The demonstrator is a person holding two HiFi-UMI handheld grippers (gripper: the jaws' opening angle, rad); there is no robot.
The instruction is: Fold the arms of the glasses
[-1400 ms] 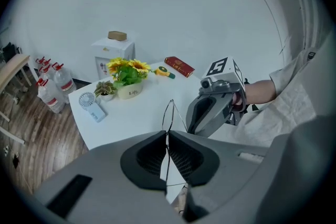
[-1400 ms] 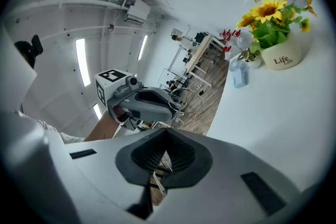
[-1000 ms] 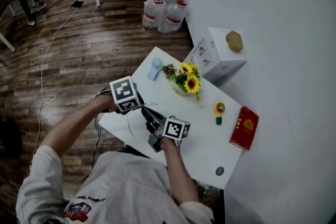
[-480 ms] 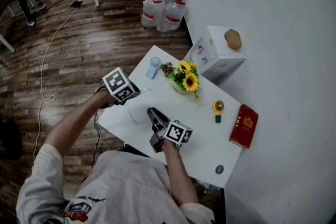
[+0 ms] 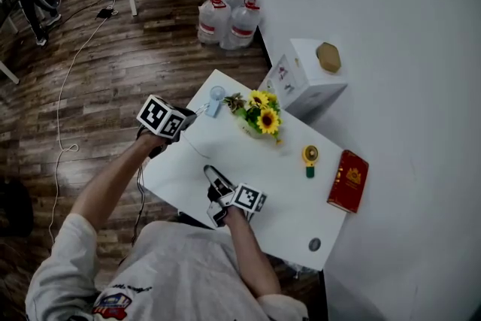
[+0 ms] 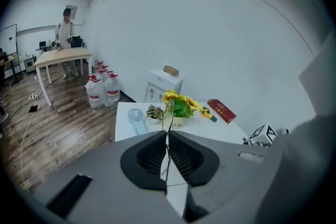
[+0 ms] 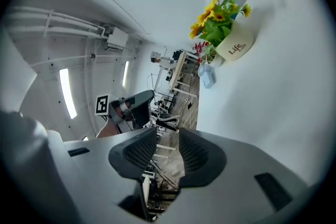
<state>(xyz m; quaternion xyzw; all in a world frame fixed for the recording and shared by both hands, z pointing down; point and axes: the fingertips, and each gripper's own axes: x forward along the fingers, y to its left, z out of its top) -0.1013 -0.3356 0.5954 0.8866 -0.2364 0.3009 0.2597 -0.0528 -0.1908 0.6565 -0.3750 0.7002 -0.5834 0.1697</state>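
The glasses (image 6: 168,112) are a thin wire frame, seen edge-on in the left gripper view, where they stick out of my left gripper (image 6: 167,136), which is shut on them. In the head view that gripper (image 5: 189,116) hovers over the white table's far left part, with the glasses (image 5: 200,110) a faint glint at its tip. My right gripper (image 5: 213,178) is lower, near the table's front edge, apart from the left one. In the right gripper view its jaws (image 7: 167,139) are opening, and nothing is between them.
On the white table (image 5: 225,154) stand a sunflower pot (image 5: 263,118), a blue hand fan (image 5: 216,98), a yellow toy (image 5: 310,158), a red book (image 5: 348,181) and a white box (image 5: 308,79). Water bottles (image 5: 225,22) sit on the wood floor beyond.
The two grippers were close together over the glasses. The left one has swung away to the upper left with the glasses; the right one has let go, opened and sunk toward the table's front.
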